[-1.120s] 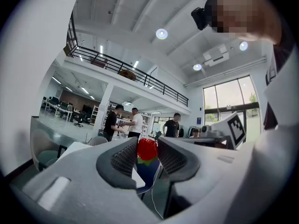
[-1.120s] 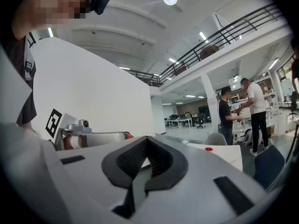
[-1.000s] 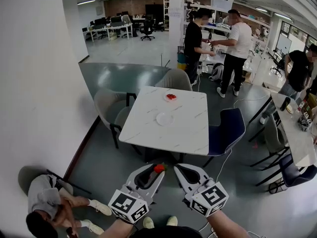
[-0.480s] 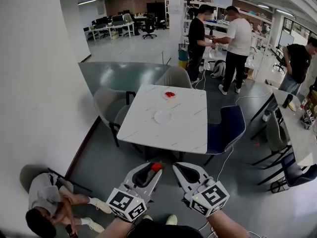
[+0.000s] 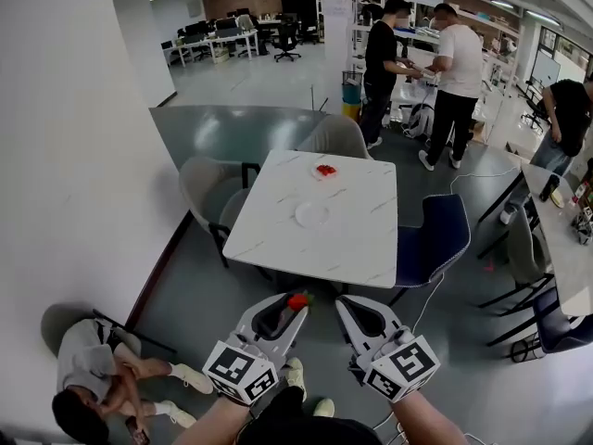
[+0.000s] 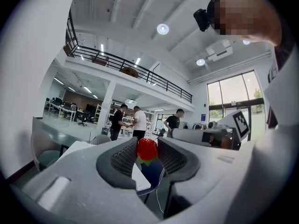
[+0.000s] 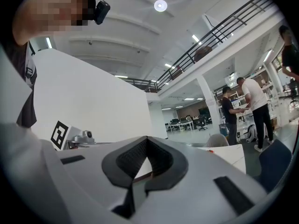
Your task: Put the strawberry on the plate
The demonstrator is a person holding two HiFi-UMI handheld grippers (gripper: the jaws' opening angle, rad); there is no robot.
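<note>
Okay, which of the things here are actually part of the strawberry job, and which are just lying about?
Part of the job:
- strawberry, clamped in the left gripper
- empty white plate on the table, likely the target

Just lying about:
- small dish with red pieces at the table's far side
- right gripper, shut on nothing
- blue chair

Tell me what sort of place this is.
Probably an open-plan office: rows of desks at the back, a white table ringed by chairs, and a mezzanine railing overhead.
</note>
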